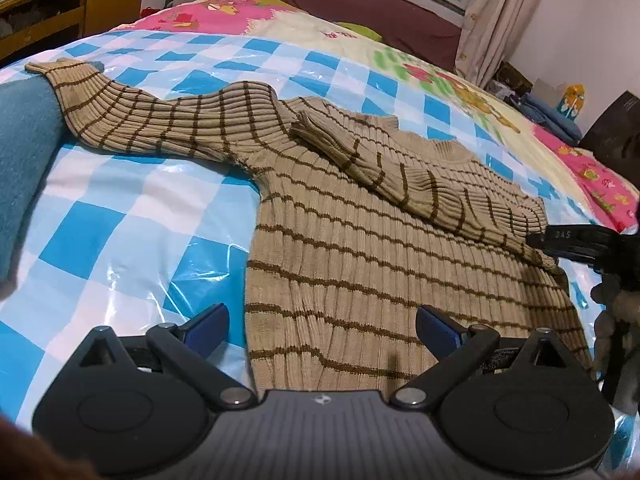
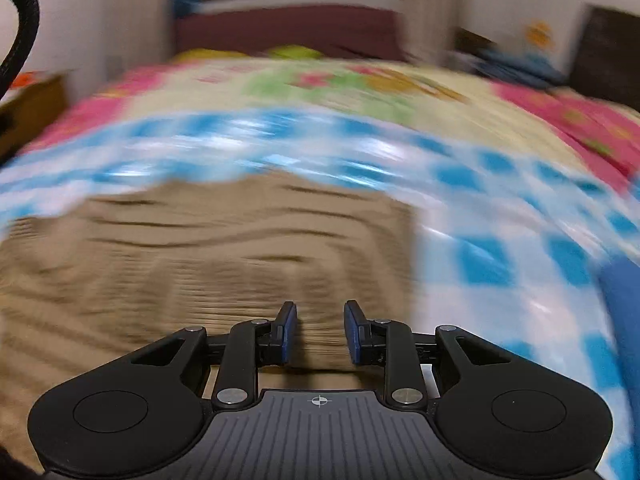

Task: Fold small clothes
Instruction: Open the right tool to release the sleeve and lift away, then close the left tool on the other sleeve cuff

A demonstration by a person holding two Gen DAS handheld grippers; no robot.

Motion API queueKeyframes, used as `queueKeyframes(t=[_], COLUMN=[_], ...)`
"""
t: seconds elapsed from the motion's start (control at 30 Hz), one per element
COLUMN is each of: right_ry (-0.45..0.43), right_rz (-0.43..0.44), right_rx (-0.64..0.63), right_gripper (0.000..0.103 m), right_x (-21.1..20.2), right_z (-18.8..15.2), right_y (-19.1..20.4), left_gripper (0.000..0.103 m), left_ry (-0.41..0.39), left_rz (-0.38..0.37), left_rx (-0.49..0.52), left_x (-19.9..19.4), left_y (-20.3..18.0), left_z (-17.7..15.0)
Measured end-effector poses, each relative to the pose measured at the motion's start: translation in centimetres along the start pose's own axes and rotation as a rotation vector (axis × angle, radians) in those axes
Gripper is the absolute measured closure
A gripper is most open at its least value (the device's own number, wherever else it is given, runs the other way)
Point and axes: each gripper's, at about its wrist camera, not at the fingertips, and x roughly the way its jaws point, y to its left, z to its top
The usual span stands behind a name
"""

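Note:
A beige ribbed sweater [image 1: 360,248] with brown stripes lies flat on a blue-and-white checked plastic sheet [image 1: 120,216]. One sleeve [image 1: 400,164] is folded across the chest. The other sleeve [image 1: 132,116] stretches out to the left, its cuff past a teal cloth. My left gripper [image 1: 320,322] hovers open over the hem, with nothing between its fingers. My right gripper [image 2: 320,312] is over the sweater [image 2: 192,264] near its right edge, open with a narrow empty gap. That view is blurred. Seen from the left wrist, it [image 1: 576,240] is at the folded shoulder.
A teal cloth [image 1: 24,152] lies at the left under the outstretched sleeve. A cartoon-print quilt [image 1: 320,28] covers the bed beyond the sheet. A wooden cabinet [image 1: 104,4] stands far left. Boxes and blue cloths [image 1: 560,116] sit at the far right.

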Motion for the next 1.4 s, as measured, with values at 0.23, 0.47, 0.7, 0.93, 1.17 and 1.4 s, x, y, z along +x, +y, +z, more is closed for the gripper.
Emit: queueKeyframes(t=[0.23, 0.47, 0.7, 0.93, 1.17, 1.4], right_ry=[-0.017, -0.021, -0.047, -0.047, -0.017, -0.005], right_rz=[-0.016, -0.033, -0.008, 0.207, 0.360, 0.487], right_rx=[0.066, 0.010, -0.010, -0.075, -0.112, -0.135], right_gripper=[0.085, 0.083, 0.080, 0.078, 0.078, 0.078], right_x=[1.3, 2.2, 0.6, -1.7, -3.3, -4.3], right_z=[1.2, 2.5, 2.9, 1.4, -0.2, -0.7], right_y=[-2.8, -2.0, 0.2, 5.0, 9.1, 12.9], left_gripper=[0.000, 0.000, 0.000, 0.000, 0.000, 0.000], left_ry=[0.027, 0.033, -0.008, -0.111, -0.222, -0.306], left_rz=[0.016, 0.013, 0.034, 0.111, 0.278, 0.360], left_rx=[0.032, 0.023, 0.012, -0.011, -0.018, -0.221], left_x=[1.0, 1.2, 0.5, -1.6, -3.5, -4.9], left_y=[-0.8, -0.7, -0.1, 1.6, 6.2, 15.5], left_z=[-0.4, -0.4, 0.1, 2.1, 7.4, 14.1])
